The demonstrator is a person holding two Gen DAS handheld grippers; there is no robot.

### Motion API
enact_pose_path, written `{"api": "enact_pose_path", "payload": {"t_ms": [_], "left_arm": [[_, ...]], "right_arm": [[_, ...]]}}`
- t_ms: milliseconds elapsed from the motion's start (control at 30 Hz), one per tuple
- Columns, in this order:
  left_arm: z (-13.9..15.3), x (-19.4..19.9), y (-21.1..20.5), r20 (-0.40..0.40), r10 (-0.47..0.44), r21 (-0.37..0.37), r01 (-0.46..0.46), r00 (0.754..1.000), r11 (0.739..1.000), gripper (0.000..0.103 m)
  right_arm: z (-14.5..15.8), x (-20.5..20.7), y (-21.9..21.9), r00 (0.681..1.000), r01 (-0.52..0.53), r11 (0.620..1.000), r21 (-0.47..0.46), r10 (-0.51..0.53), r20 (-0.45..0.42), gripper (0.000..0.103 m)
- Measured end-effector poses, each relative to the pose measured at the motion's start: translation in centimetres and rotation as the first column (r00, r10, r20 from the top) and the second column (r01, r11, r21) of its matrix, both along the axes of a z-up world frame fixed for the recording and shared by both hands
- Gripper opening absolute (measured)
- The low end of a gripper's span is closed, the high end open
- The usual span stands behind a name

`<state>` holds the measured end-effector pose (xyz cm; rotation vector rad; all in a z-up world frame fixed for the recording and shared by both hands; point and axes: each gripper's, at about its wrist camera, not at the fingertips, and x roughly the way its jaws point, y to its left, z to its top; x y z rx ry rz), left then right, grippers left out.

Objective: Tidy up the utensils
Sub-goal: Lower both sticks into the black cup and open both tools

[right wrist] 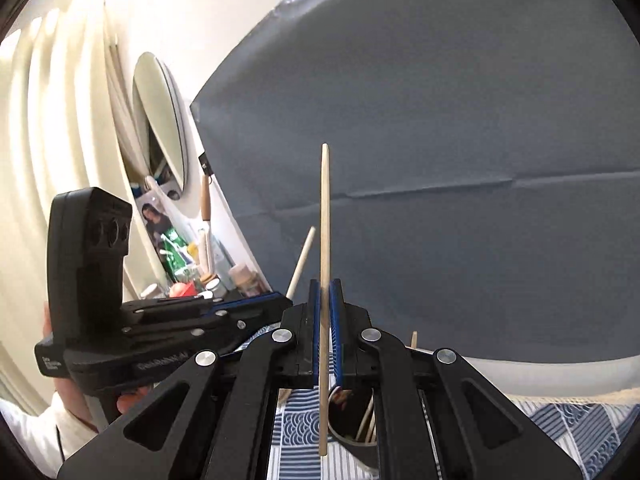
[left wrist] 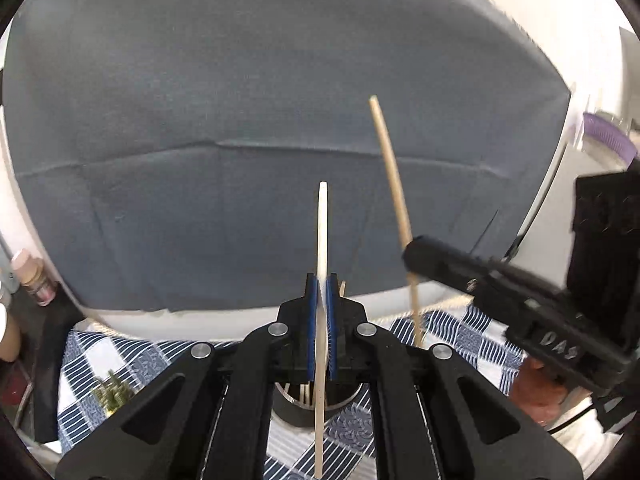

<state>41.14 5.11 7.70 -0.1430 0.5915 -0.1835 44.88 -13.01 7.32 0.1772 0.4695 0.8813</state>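
1. The left gripper is squeezing one pale chopstick, standing upright.
2. The right gripper is squeezing another wooden chopstick, also upright.
3. A dark cup with more sticks is sitting below on the blue checked cloth.
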Motion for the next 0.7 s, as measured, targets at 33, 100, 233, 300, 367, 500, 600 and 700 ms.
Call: {"api": "enact_pose_path", "payload": {"t_ms": [33,100,233,300,367,500,600,700], "left_arm": [[-0.1,0.3,0.1,0.002,0.001,-0.002,-0.001,1.0,1.0,0.005],[-0.1,1.2,0.3,0.01,-0.005,-0.017,0.005,1.0,1.0,0.005],[-0.1,2.4,1.3,0.022,-0.028,-0.1,0.03,0.999,0.995,0.005],[0.0,2.9,1.7,0.05,-0.033,-0.123,0.039,0.998,0.992,0.005],[0.0,3.3,1.8,0.083,-0.031,-0.126,0.041,0.996,0.991,0.005],[-1.4,4.2,2.1,0.139,-0.026,-0.138,0.046,0.99,0.989,0.005],[-3.4,5.0,2.1,0.132,-0.024,-0.152,0.044,0.991,0.987,0.005],[-5.6,5.9,2.3,0.11,-0.042,-0.193,0.063,0.993,0.979,0.005]], "right_arm": [[-0.3,0.5,0.1,1.0,-0.003,1.0,0.003,0.003,-0.004,0.005],[-1.1,1.7,0.4,1.0,-0.005,1.0,0.003,0.005,-0.015,0.005],[-2.6,3.5,0.7,0.999,-0.012,1.0,0.009,0.013,-0.034,0.005],[-3.3,4.2,0.8,0.999,-0.015,1.0,0.013,0.015,-0.038,0.005],[-3.9,4.6,0.7,0.999,-0.02,1.0,0.015,0.021,-0.038,0.005],[-5.8,5.7,1.2,0.998,-0.025,1.0,0.004,0.025,-0.065,0.005],[-7.1,6.2,1.3,0.995,-0.026,1.0,0.002,0.026,-0.094,0.005],[-8.2,6.5,1.3,0.993,-0.024,1.0,-0.012,0.023,-0.118,0.005]]}}
